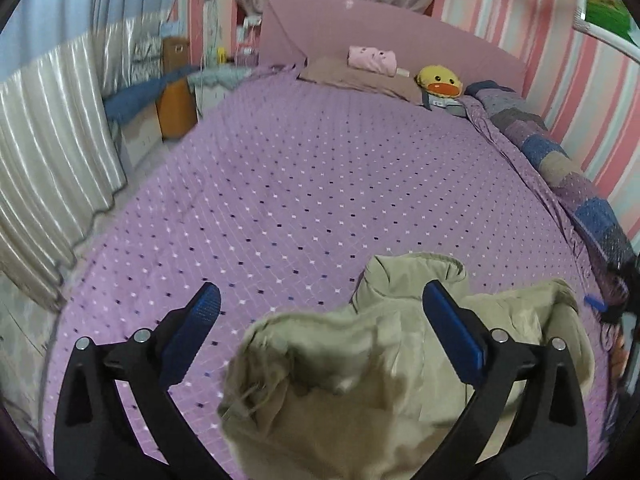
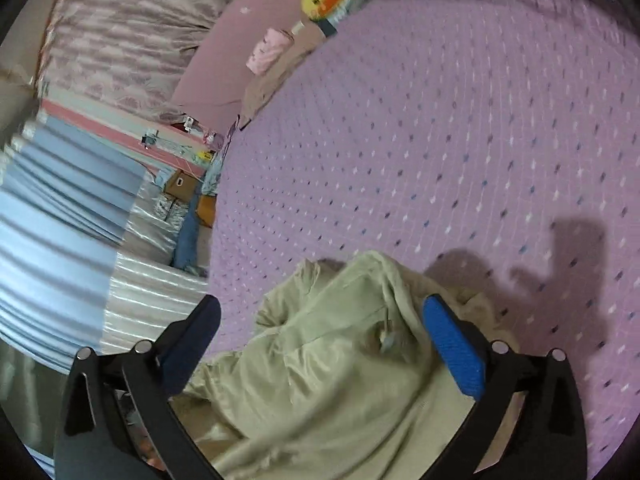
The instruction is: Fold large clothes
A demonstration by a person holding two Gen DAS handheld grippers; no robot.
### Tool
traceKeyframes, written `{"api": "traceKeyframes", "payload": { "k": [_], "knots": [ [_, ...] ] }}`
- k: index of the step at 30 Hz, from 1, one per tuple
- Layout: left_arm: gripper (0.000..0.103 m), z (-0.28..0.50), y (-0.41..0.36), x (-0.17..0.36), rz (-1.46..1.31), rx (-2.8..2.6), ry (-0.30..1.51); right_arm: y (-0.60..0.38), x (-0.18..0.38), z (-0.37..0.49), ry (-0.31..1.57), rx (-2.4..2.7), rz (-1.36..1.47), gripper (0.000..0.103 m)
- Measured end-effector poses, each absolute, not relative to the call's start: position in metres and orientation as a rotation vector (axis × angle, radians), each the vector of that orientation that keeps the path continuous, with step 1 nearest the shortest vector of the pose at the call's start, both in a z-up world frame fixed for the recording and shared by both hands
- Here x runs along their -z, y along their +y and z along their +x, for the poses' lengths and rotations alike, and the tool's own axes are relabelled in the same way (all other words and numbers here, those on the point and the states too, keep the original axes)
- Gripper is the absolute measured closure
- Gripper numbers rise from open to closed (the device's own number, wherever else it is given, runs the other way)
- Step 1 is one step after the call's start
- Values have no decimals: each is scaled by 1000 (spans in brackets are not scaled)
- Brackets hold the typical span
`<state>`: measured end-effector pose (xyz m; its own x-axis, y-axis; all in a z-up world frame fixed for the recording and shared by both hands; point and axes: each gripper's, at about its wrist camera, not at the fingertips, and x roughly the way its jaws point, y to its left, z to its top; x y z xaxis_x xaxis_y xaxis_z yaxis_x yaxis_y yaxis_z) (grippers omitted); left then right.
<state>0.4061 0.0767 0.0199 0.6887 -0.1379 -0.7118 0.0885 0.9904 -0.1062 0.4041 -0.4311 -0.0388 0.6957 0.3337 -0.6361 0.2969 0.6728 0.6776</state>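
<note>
While both tongs stand wide with nothing pressed between their blue pads, we see the beige jacket (image 1: pixel 360 360) lying crumpled on the near edge of the purple bed (image 1: pixel 300 180). Our left tongs (image 1: pixel 320 316) and right tongs (image 2: pixel 320 320) hang above it, apart from the cloth. Far away, a yellow duck toy (image 1: pixel 439 82) sits beside the pink headboard (image 1: pixel 360 24).
</note>
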Motion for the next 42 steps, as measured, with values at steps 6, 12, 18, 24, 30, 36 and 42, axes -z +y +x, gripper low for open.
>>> {"api": "traceKeyframes", "payload": {
  "k": [6,12,18,24,30,36,42],
  "knots": [
    [3,325,84,-21,-18,145,685,-386,1,339,682,-12,450,2],
    [3,265,78,12,3,135,680,-335,22,295,707,-36,195,2],
    [3,282,61,57,4,164,804,-310,37,309,774,-93,215,2],
    [20,333,51,82,-52,184,881,-305,57,340,803,-68,233,2],
    [52,375,21,101,39,164,946,-297,83,372,885,-21,193,28],
    [73,412,11,117,79,137,984,-297,84,393,894,-9,142,74],
    [97,445,6,102,117,100,975,-290,51,418,814,21,49,88]
  ]
}}
